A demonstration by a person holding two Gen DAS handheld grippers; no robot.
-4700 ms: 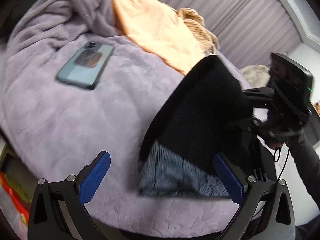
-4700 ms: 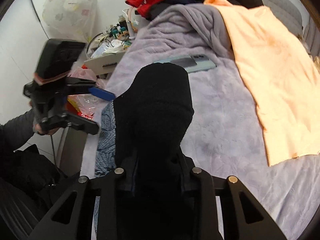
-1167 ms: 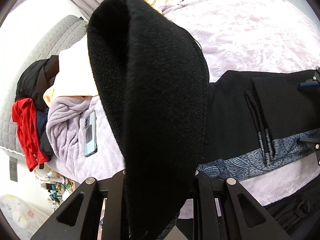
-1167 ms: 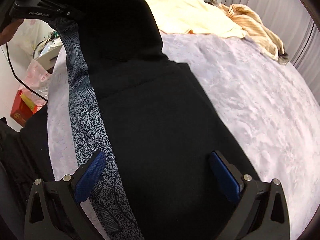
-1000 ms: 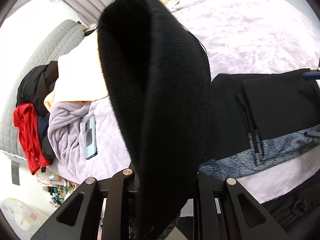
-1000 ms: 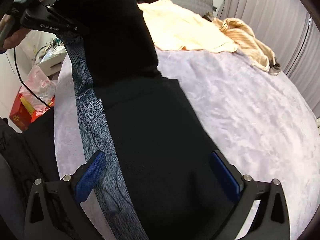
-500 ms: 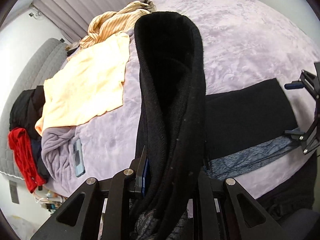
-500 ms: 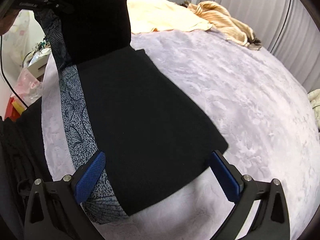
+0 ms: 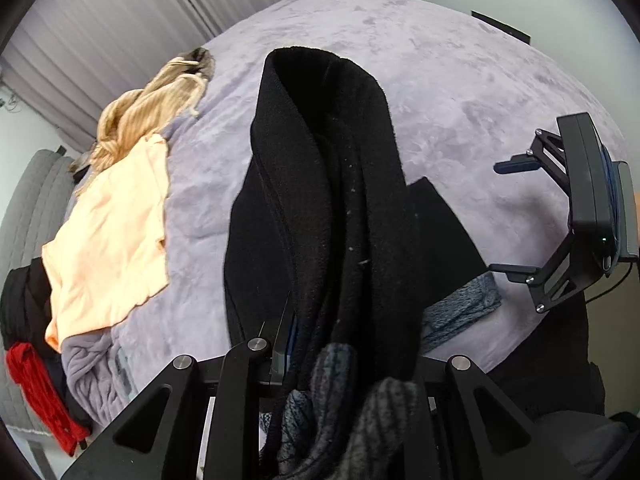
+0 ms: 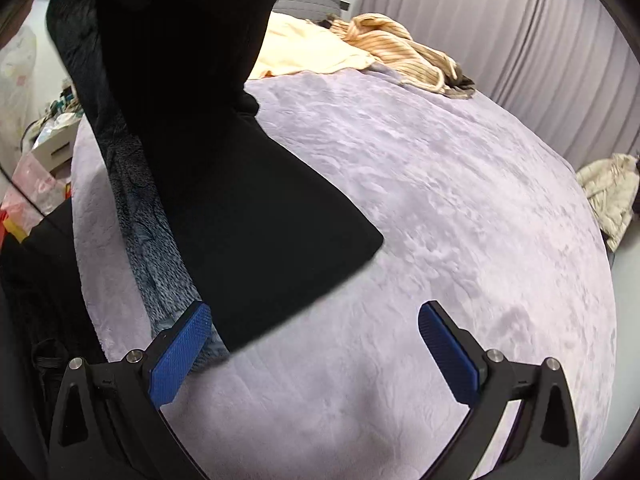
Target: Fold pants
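The black pants (image 9: 332,184) with a blue-grey patterned lining (image 9: 460,312) hang from my left gripper (image 9: 344,360), which is shut on a bunched end and holds it high above the lilac bed (image 9: 460,80). The lower part of the pants (image 10: 256,208) still lies on the bed, its lining (image 10: 156,248) showing along the near edge. My right gripper (image 10: 316,344) is open and empty, just off the corner of the pants; it also shows in the left wrist view (image 9: 520,216).
A peach cloth (image 9: 108,232) and a striped tan garment (image 9: 160,100) lie on the far side of the bed. Red and dark clothes (image 9: 36,384) are piled by the headboard. A cream garment (image 10: 612,188) lies off the bed's right edge. Curtains (image 10: 500,32) hang behind.
My left gripper has lifted the pants higher and pulled them along the bed. My right gripper has let the cloth slip out from between its fingers and now sits beyond the pants' corner.
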